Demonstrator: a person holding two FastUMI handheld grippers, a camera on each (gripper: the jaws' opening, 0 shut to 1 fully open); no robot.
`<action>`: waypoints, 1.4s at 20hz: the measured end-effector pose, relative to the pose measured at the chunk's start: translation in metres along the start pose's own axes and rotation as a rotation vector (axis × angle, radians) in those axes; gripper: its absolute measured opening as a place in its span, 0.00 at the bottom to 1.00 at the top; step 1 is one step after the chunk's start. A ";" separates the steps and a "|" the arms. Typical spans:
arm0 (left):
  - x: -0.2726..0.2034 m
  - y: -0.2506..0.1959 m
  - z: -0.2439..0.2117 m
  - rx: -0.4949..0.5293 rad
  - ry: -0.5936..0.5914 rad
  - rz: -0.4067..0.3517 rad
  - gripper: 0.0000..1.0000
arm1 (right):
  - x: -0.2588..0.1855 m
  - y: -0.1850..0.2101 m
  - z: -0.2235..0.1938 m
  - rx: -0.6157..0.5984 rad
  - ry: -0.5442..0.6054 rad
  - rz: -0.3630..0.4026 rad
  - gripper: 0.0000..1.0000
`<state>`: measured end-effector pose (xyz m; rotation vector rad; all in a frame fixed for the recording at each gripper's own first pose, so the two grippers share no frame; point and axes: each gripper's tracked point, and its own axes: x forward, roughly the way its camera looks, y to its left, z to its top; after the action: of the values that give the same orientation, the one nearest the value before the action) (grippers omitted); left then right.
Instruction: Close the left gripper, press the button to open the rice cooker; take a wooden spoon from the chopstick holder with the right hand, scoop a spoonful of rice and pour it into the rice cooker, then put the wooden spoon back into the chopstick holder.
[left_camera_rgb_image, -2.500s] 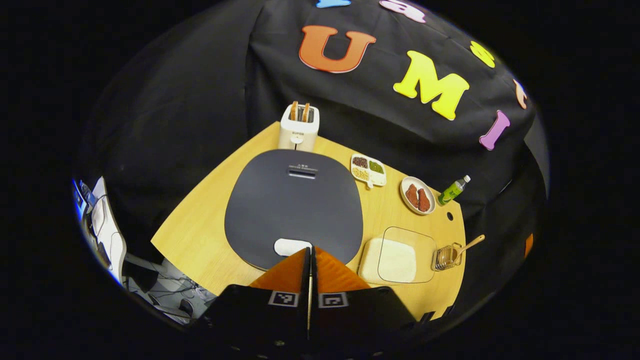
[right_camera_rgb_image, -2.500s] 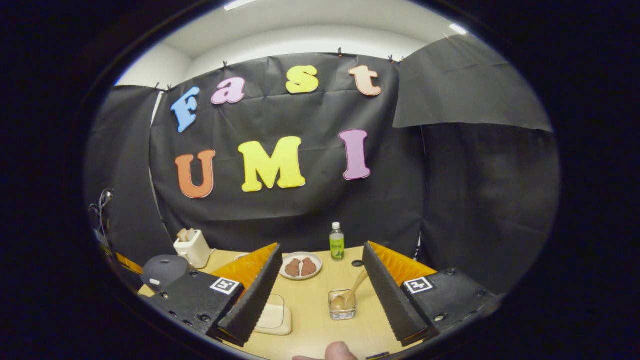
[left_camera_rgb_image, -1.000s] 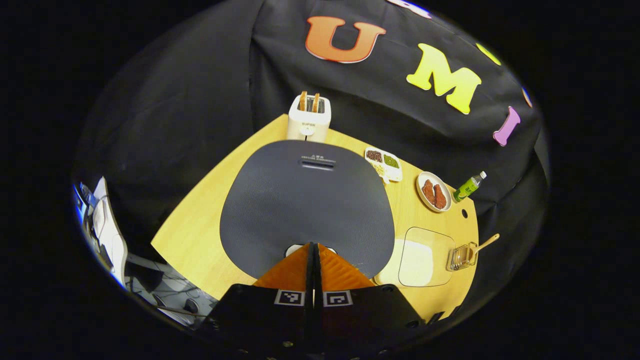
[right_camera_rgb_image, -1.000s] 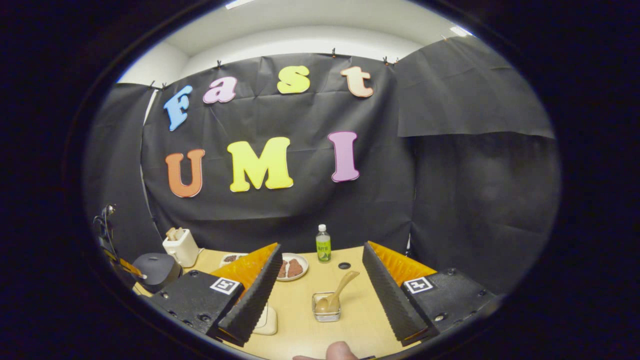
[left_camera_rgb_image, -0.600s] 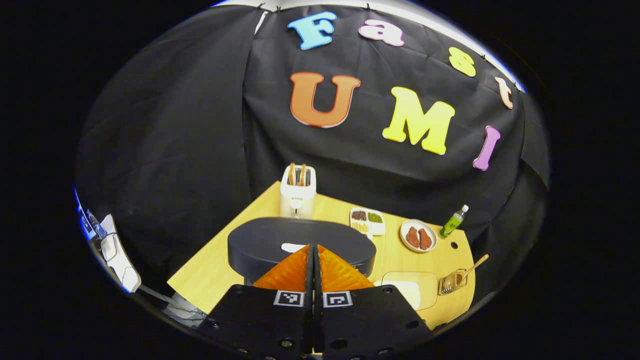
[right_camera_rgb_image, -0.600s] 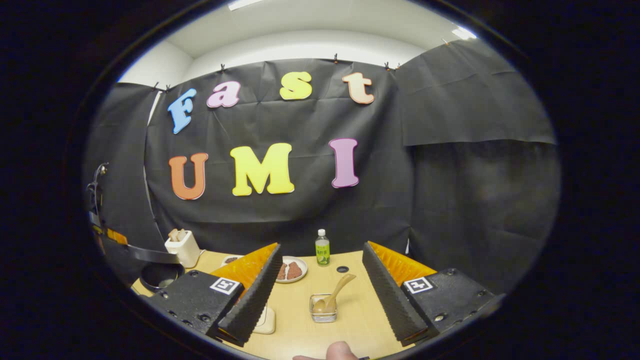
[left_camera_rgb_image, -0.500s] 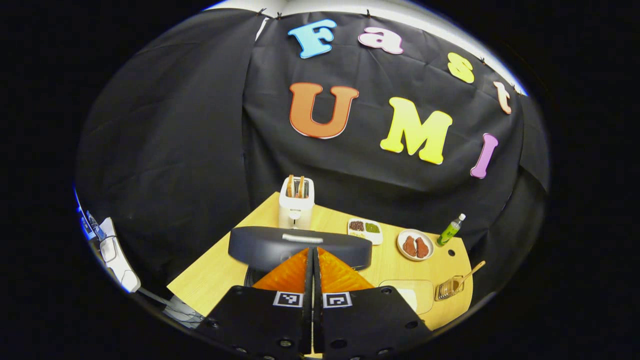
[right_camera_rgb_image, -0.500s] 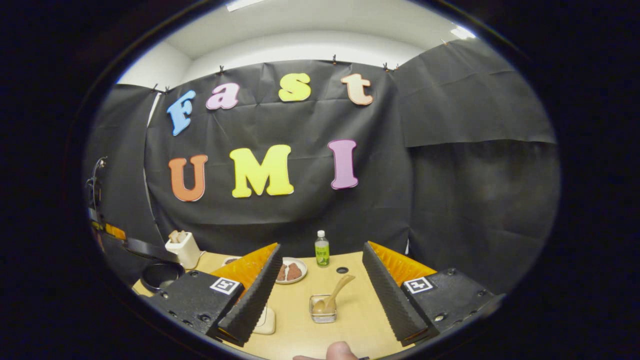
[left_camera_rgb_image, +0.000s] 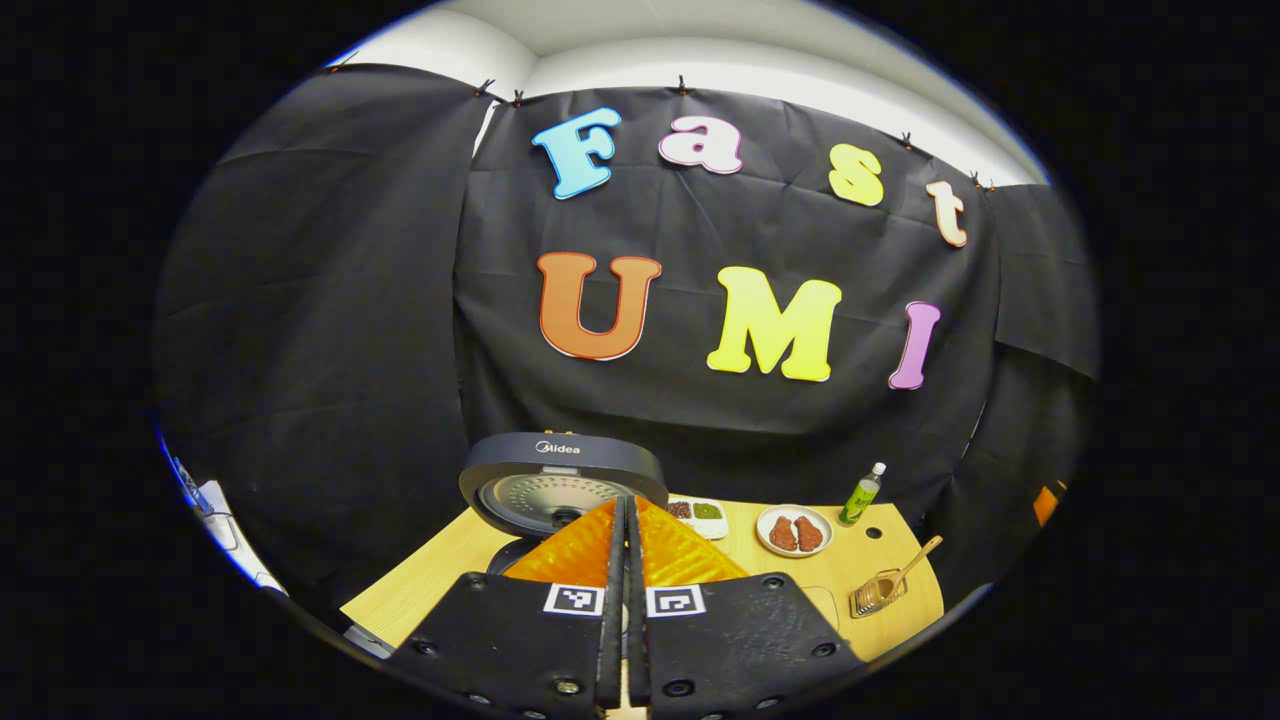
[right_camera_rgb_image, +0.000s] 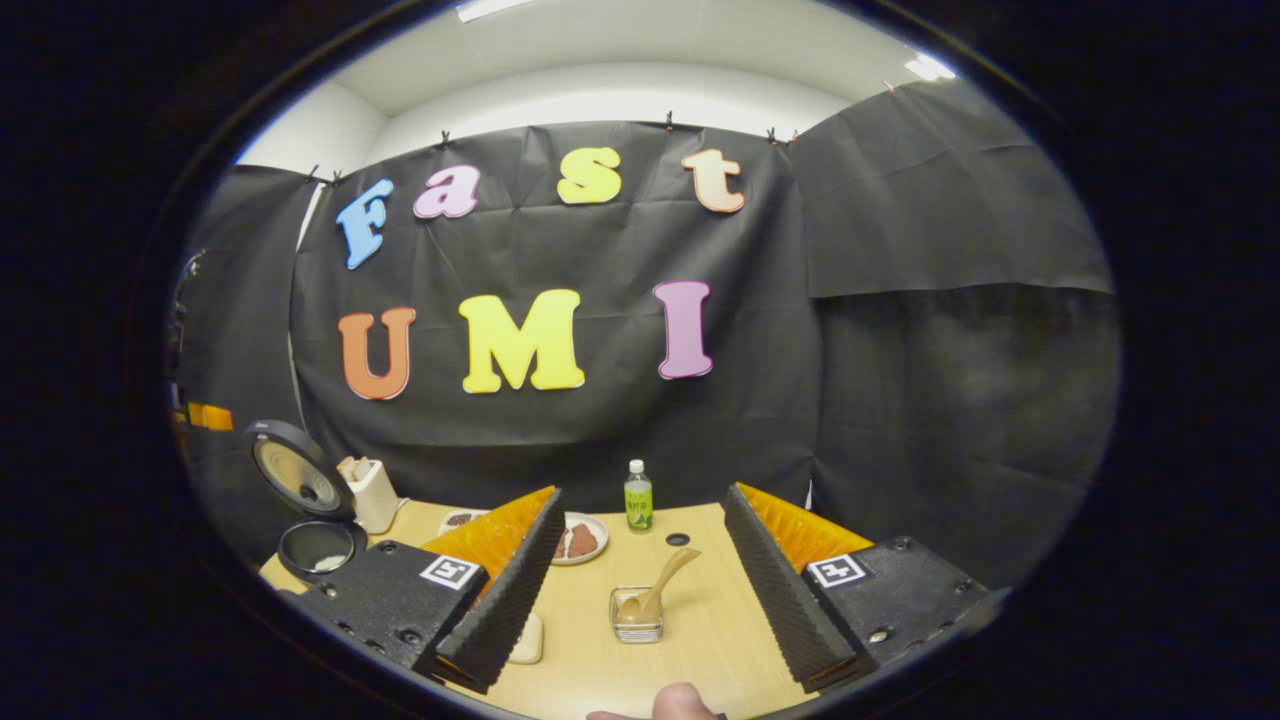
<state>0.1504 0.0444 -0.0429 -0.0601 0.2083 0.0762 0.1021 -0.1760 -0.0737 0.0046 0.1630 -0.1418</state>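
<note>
Black cloth walls your booth on every side, with a pale wooden table (right_camera_rgb_image: 690, 640) below it.

Item: rice cooker (right_camera_rgb_image: 318, 548). It sits at the table's left end with the lid (left_camera_rgb_image: 563, 478) swung up and standing open; in the right gripper view you look into the round dark pot, with something pale at its bottom.

Item: left gripper (left_camera_rgb_image: 627, 515). Your fingers are pressed flat together with nothing between them. They sit just in front of the raised lid in the left gripper view; whether they touch it cannot be told.

Item: right gripper (right_camera_rgb_image: 640, 575). Your fingers stand wide apart and hold nothing. A fingertip of yours shows at the lower edge of the right gripper view.

Item: chopstick holder (right_camera_rgb_image: 637, 613). It is a small wire basket on the table, seen between your right fingers and apart from both.

Item: wooden spoon (right_camera_rgb_image: 660, 587). Its bowl rests down in the holder and its handle leans up toward the right.

Item: pale tray (right_camera_rgb_image: 524, 638), lying flat on the table, mostly hidden behind your right gripper's left finger.

Other stock:
- white toaster (right_camera_rgb_image: 371, 494) behind the cooker.
- divided dish (left_camera_rgb_image: 698, 512) of grains.
- plate (left_camera_rgb_image: 794, 529) with two brown pieces.
- green bottle (right_camera_rgb_image: 638, 497), upright near the back edge.
</note>
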 end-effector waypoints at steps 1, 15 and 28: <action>-0.005 -0.004 0.000 -0.001 -0.010 -0.007 0.04 | 0.000 -0.001 -0.004 -0.006 0.011 0.002 1.00; -0.079 -0.053 0.004 0.070 -0.147 -0.046 0.94 | 0.010 -0.003 -0.034 -0.042 0.085 0.038 1.00; -0.088 -0.069 0.022 0.092 -0.203 -0.001 0.95 | 0.093 -0.013 -0.097 0.039 0.255 0.093 1.00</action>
<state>0.0746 -0.0291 0.0005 0.0389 0.0091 0.0714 0.1752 -0.2003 -0.1846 0.0693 0.4138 -0.0513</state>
